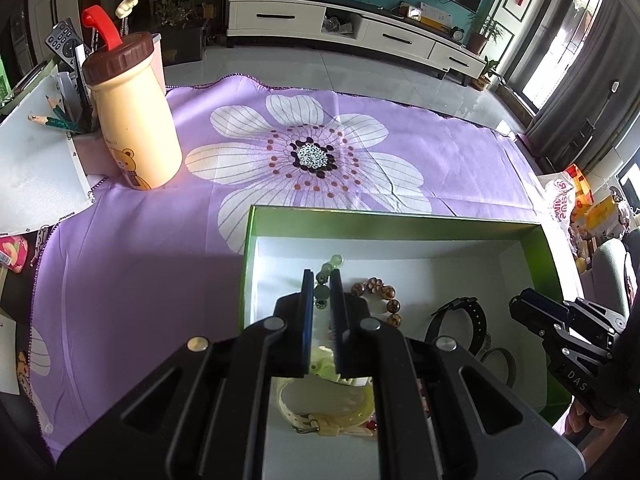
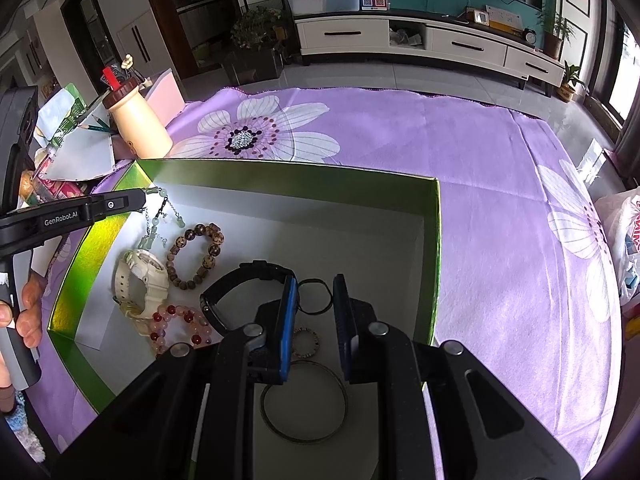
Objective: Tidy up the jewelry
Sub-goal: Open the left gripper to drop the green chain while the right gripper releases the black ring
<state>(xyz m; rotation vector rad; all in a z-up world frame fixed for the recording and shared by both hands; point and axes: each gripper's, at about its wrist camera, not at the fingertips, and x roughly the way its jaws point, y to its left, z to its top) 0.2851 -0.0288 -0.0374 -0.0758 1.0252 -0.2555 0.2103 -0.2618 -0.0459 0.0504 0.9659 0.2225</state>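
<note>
A green box (image 1: pixel 448 222) with a white floor stands on the purple cloth and also shows in the right wrist view (image 2: pixel 280 172). My left gripper (image 1: pixel 322 274) is shut on a pale green bead bracelet (image 1: pixel 326 270) and holds it over the box's left side; its charms dangle in the right wrist view (image 2: pixel 162 216). In the box lie a brown bead bracelet (image 2: pixel 196 254), a cream watch (image 2: pixel 142 280), a pink and red bead bracelet (image 2: pixel 180 322), a black watch (image 2: pixel 244 280) and metal rings (image 2: pixel 304 400). My right gripper (image 2: pixel 316 284) is open and empty above the rings.
A cream bottle with a brown lid (image 1: pixel 132 120) and a pencil holder (image 1: pixel 80 120) stand at the far left of the purple flower cloth (image 1: pixel 360 152). Papers lie at the left edge. A plastic bag (image 2: pixel 624 240) sits at the right.
</note>
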